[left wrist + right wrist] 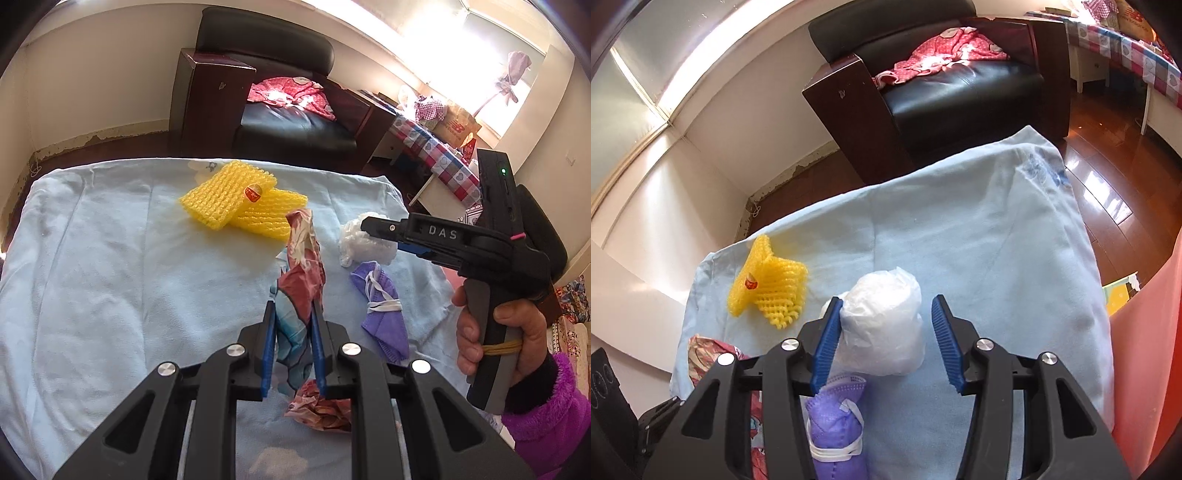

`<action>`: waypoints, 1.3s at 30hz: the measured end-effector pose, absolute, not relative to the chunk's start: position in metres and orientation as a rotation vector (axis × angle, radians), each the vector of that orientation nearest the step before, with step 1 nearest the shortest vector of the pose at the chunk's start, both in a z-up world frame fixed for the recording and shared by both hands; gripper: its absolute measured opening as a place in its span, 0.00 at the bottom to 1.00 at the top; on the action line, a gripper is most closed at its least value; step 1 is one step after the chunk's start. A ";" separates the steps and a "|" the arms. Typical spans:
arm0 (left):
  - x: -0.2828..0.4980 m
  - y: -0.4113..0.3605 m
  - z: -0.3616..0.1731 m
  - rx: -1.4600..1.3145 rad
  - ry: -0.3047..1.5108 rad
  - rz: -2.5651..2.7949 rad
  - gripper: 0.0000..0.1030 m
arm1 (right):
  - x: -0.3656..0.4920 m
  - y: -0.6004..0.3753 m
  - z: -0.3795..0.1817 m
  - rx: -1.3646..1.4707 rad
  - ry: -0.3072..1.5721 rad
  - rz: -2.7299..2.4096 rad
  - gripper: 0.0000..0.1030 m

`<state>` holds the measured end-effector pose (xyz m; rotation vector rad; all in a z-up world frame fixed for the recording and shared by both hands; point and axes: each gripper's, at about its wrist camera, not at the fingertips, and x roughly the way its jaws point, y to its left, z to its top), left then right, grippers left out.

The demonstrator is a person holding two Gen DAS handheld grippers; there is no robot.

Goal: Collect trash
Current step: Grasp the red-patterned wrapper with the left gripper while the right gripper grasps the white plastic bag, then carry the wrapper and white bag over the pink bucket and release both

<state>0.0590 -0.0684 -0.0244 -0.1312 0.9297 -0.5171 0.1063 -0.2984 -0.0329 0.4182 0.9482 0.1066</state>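
My left gripper is shut on a crumpled red and blue wrapper and holds it over the light blue cloth. My right gripper is open around a white plastic bag wad; its left pad touches the wad. The right gripper also shows in the left wrist view at the white wad. A purple face mask lies beside it, and shows in the right wrist view. Yellow foam netting lies further back, also seen from the right wrist.
A second crumpled red wrapper lies under my left gripper. A black leather armchair with a red garment stands beyond the table. A desk with a checked cloth is at the right. The cloth's edge drops to wooden floor.
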 end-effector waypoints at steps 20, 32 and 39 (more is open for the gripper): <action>-0.009 -0.046 0.025 -0.122 0.805 -0.485 0.16 | -0.029 -0.284 0.040 0.296 0.769 -0.007 0.26; -0.070 -0.022 0.021 -0.121 0.818 -0.497 0.16 | -0.108 -0.259 0.060 0.246 0.729 -0.059 0.26; -0.092 -0.011 0.028 -0.131 0.785 -0.523 0.16 | -0.138 -0.232 0.075 0.190 0.702 -0.065 0.26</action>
